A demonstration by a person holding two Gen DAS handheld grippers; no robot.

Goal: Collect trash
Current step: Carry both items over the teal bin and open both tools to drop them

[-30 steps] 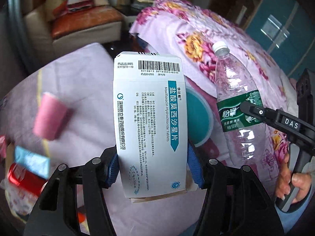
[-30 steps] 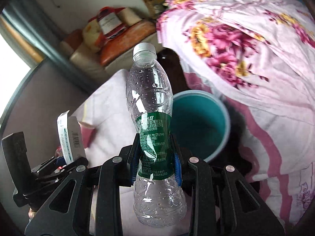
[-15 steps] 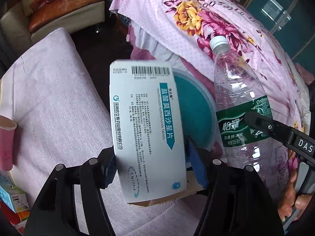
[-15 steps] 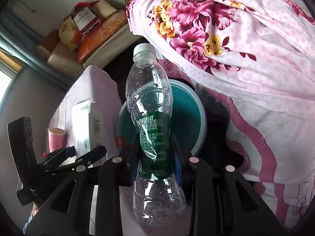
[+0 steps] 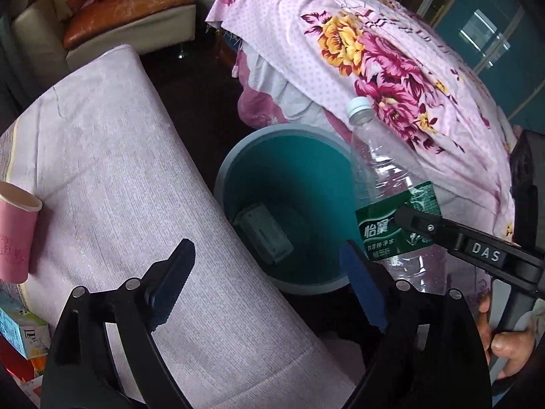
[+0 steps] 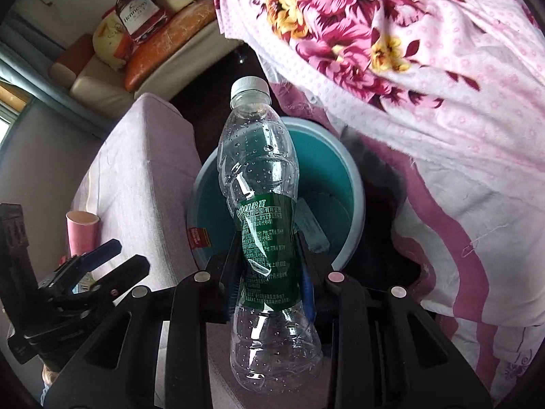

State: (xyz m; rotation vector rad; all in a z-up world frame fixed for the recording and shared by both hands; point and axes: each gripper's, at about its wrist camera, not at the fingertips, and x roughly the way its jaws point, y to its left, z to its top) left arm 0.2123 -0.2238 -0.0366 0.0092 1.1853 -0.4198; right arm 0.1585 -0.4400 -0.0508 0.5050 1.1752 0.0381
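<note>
Left claw [image 5: 265, 283] has just been opening, now wide with nothing in it. Medicine box [image 5: 264, 233] sits in the teal bin [image 5: 221, 184] just past it. Right claw [image 6: 269, 293] squeezes the plastic bottle [image 6: 262, 225], bin right behind.

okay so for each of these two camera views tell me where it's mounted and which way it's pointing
Left wrist view: sits on the left hand-held gripper, angled steeply down at the teal bin with a box inside; its jaws have just been opening, nothing between them. A hand shows at right.
Right wrist view: sits on the right hand-held gripper, angled down at the bin behind the clamped bottle; the left hand-held gripper shows lower left.
Shared: bin, bottle, pink cup, floral blanket.
</note>
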